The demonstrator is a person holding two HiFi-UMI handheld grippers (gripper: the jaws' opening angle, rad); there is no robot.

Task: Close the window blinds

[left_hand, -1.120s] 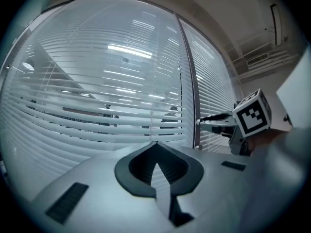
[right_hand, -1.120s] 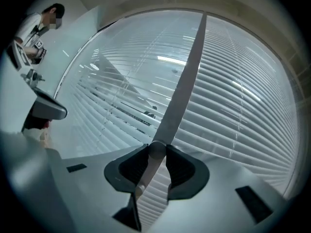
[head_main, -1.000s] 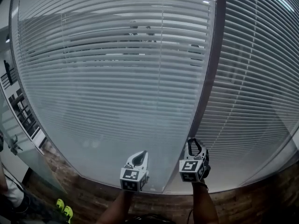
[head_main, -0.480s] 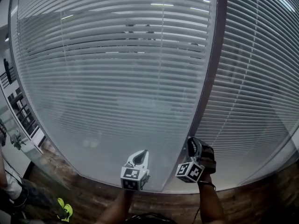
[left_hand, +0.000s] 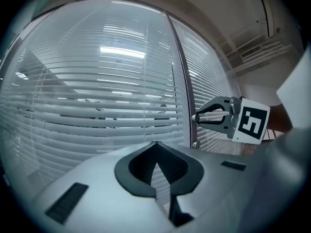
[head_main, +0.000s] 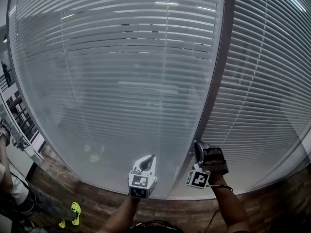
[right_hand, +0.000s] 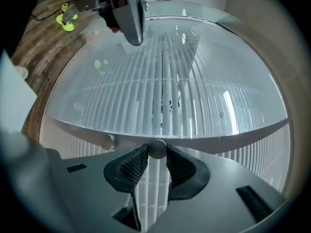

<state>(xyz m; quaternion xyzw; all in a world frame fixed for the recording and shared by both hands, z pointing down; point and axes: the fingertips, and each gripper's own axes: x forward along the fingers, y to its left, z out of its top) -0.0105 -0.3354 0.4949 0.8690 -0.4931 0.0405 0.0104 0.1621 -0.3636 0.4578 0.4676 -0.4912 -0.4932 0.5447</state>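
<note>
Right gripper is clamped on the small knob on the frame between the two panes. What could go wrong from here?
1. The right gripper pinches the round knob only at its pad tips, so it may slip off as it turns.
2. The slats show gaps; stopping here would probably leave the blinds partly open.
3. The left gripper, shut and empty, points at the glass and might bump it.

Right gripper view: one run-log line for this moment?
right gripper: shut on tilt knob at window frame | left gripper: shut, empty | blind slats: gaps visible, not fully closed
</note>
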